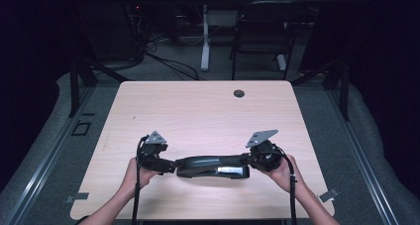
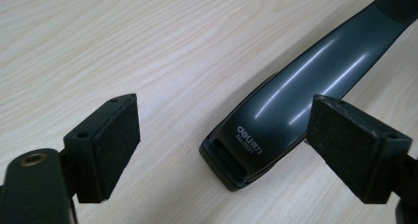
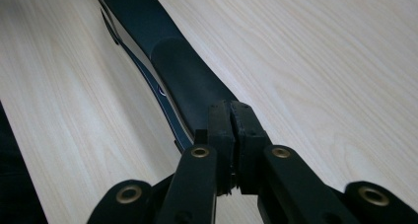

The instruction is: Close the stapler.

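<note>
High view: a dark long-arm stapler (image 1: pixel 213 166) lies flat on the pale wooden worktop (image 1: pixel 198 111), toward six o'clock, between both tools. The left gripper (image 2: pixel 222 150) at nine o'clock of it has its fingers (image 2: pixel 116 140) spread wide about the branded end. The right gripper (image 3: pixel 230 123) at three o'clock has its fingers pressed together at the handle end.
</note>
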### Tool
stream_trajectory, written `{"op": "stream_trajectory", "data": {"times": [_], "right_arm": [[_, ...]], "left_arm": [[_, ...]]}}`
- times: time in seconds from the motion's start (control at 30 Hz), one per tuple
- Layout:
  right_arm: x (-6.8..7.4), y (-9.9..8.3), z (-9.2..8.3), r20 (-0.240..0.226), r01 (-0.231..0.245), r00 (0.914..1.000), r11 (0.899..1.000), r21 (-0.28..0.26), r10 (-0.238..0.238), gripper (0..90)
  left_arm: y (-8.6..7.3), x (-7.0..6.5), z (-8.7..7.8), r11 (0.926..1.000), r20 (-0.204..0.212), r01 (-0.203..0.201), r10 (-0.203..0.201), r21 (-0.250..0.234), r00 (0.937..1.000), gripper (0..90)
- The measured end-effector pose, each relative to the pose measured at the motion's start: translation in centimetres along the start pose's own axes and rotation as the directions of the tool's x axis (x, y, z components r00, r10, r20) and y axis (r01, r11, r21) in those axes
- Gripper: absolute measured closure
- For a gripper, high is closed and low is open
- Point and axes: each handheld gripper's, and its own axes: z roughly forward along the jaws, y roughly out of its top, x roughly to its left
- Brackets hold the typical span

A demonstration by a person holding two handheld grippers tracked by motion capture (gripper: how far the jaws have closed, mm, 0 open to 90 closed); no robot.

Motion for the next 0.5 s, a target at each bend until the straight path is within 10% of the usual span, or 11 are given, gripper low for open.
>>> {"op": "stream_trajectory", "data": {"times": [0.5], "right_arm": [[-0.34,-0.40,0.87,-0.014,-0.029,0.9995,0.999,0.025,0.029,88.4]], "left_arm": [[-0.01,-0.12,0.15,1.0000,0.002,-0.007,0.007,0.004,1.0000,12.8]]}}
